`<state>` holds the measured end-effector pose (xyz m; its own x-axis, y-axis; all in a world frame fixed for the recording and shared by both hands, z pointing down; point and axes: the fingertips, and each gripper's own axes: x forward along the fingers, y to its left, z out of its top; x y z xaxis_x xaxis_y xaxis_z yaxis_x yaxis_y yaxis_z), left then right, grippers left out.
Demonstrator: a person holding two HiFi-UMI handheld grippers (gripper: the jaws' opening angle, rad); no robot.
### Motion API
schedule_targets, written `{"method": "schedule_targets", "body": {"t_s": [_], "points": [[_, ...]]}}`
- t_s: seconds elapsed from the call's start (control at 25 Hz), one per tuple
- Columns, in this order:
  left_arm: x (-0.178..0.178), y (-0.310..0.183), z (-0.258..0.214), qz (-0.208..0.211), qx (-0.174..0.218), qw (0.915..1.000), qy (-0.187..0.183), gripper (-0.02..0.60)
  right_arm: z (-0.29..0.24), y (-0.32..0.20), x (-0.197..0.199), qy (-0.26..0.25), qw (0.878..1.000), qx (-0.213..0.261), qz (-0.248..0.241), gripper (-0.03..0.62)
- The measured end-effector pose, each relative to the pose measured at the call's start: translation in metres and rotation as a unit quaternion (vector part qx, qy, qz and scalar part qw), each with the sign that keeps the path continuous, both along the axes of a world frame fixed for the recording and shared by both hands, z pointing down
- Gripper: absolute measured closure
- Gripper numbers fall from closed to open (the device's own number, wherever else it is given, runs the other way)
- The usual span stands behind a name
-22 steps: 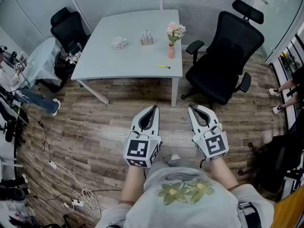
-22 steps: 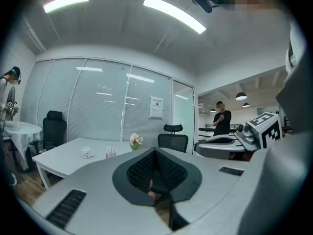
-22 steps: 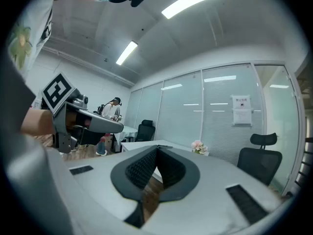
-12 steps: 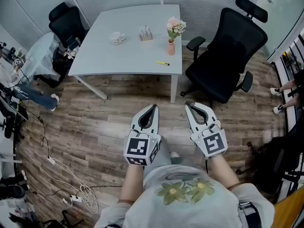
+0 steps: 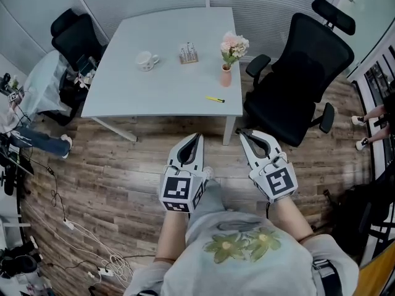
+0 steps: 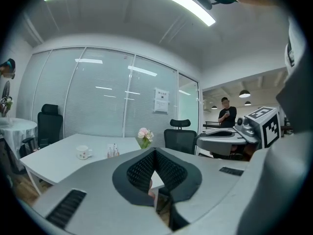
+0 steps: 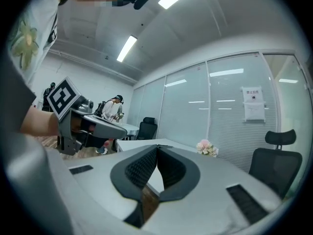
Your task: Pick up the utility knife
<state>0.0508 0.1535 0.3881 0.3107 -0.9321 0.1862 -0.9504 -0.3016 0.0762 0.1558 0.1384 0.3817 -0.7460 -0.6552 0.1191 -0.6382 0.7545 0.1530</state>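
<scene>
The utility knife (image 5: 215,99), small and yellow, lies near the front right edge of the white table (image 5: 154,88). Both grippers are held side by side in front of the person's body, over the wood floor and short of the table's front edge. The left gripper (image 5: 198,137) is shut with nothing between its jaws, and its own view shows the dark pads (image 6: 142,170) meeting. The right gripper (image 5: 241,133) is shut and empty too, its pads (image 7: 139,168) pressed together. Neither gripper view shows the knife; the jaws block the near tabletop.
On the table stand a pink vase of flowers (image 5: 227,73), a mug (image 5: 145,59) and a small holder (image 5: 189,52). A black office chair (image 5: 302,73) stands right of the table, another (image 5: 71,39) at its left. Cables (image 5: 99,264) lie on the floor at left. A person (image 6: 227,115) stands far off.
The table and chair have come closer and lower in the head view. Both grippers stay shut side by side and have shifted slightly toward the table.
</scene>
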Motion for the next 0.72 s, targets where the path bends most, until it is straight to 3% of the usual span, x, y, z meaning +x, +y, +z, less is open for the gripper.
{"method": "schedule_targets", "body": {"t_s": [0.28, 0.64, 0.72], "points": [[-0.073, -0.093, -0.025, -0.001, 0.022, 0.9997, -0.014, 0.581, -0.039, -0.101, -0.051, -0.009, 0.999, 0.035, 0.014, 0.588], [-0.108, -0.153, -0.012, 0.021, 0.007, 0.9997, -0.013, 0.581, -0.06, -0.166, -0.073, -0.017, 0.997, 0.059, 0.047, 0.588], [-0.113, -0.162, -0.008, 0.021, 0.005, 0.9997, -0.013, 0.581, -0.057, -0.177, -0.074, -0.017, 0.997, 0.054, 0.05, 0.548]]}}
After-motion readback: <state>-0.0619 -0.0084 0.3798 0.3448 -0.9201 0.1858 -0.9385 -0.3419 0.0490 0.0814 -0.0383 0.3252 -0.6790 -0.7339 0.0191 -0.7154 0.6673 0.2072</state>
